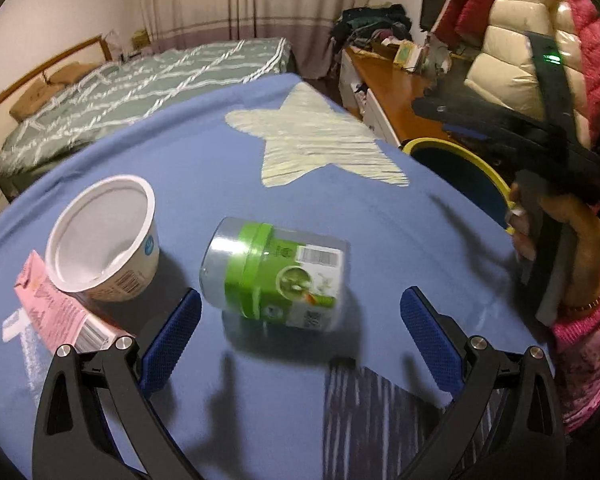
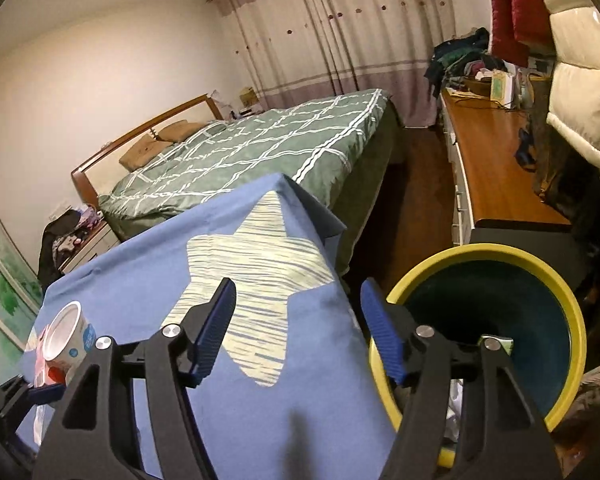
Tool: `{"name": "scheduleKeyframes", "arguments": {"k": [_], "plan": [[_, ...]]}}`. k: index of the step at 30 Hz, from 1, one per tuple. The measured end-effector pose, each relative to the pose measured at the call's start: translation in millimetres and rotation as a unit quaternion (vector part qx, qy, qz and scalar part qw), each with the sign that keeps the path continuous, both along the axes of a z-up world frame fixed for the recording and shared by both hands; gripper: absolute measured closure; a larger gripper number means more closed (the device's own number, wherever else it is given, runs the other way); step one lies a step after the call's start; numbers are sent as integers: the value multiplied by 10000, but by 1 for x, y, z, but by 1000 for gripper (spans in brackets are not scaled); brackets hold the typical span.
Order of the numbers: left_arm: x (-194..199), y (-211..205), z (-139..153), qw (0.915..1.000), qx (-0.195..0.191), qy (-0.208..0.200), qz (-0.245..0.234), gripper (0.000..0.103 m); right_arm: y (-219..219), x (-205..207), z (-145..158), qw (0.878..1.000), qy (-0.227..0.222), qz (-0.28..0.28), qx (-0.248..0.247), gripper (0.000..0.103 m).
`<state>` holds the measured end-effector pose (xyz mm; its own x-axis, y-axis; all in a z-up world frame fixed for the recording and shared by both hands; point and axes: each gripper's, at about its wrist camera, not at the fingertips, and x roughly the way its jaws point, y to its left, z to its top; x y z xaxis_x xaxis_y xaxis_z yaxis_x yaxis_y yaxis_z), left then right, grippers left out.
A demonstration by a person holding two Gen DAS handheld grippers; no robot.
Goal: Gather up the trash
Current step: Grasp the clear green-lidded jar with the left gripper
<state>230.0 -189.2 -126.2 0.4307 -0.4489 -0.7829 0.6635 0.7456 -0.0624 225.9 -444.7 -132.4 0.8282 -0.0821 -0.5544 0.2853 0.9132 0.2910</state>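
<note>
The green-labelled can (image 1: pixel 274 274) lies on its side on the blue cloth of the table (image 1: pixel 228 184), just ahead of my left tongs (image 1: pixel 300 334) and between the lines of their two blue pads, touching neither. The left tongs stand wide apart, holding nothing. To the can's left sits a white yogurt cup (image 1: pixel 102 238), upright and leaning slightly, touching a pink carton (image 1: pixel 60 312) that lies flat beside the left pad.

My right tongs (image 2: pixel 298 330) are also spread apart and hold nothing; they hang above the table's right edge, one pad over the pale star print (image 2: pixel 252 280), the other over the rim of the yellow-rimmed bin (image 2: pixel 540 276), which stands just beside the table.

The left wrist view alone shows the can and the person's right hand (image 1: pixel 560 248) gripping the right tool's handle (sleeve pink). The right wrist view alone shows the bin's dark interior; there the can is out of sight, and the yogurt cup (image 2: pixel 66 338) appears only at the far left.
</note>
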Motion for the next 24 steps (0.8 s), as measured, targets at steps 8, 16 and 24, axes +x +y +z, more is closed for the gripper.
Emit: {"name": "scheduleKeyframes", "arguments": {"k": [8, 16, 24], "plan": [[14, -12, -7, 9998, 45, -83, -180, 5, 6, 3, -1, 9998, 25, 167, -44, 37], [25, -22, -10, 9992, 122, -213, -323, 7, 2, 3, -2, 9999, 37, 157, 7, 37], [30, -30, -18, 9983, 329, -321, -371, 22, 4, 3, -2, 9997, 57, 224, 12, 37]]}}
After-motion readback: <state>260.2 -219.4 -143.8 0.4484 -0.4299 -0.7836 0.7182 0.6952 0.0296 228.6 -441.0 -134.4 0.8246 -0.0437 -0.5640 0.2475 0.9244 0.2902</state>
